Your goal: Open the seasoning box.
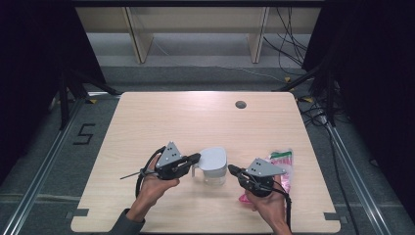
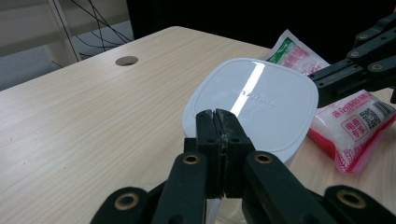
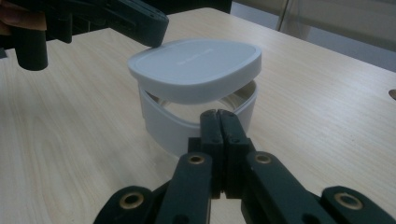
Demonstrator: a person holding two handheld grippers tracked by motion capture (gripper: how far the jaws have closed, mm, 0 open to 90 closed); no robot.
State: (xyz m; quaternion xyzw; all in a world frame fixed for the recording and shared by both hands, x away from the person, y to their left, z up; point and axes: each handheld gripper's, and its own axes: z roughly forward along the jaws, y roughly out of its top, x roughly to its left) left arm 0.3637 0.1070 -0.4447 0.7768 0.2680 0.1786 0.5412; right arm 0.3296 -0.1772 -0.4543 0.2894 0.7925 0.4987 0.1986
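Observation:
A white container (image 1: 215, 175) stands on the table's near middle, its white lid (image 1: 214, 157) lying askew on it. In the right gripper view the lid (image 3: 196, 67) is lifted off the base (image 3: 163, 126) on the side facing me. My left gripper (image 1: 197, 157) is shut, with nothing between its pads. Its tips (image 2: 217, 114) lie over the lid's (image 2: 261, 102) left edge. My right gripper (image 1: 231, 170) is also shut and empty. It hangs just right of the container, tips (image 3: 218, 114) a little short of the wall.
A pink and white packet (image 1: 281, 166) with a green top lies on the wooden table (image 1: 161, 117) under my right hand. A round cable hole (image 1: 240, 104) sits at the far side. Shelving legs and cables stand on the floor beyond.

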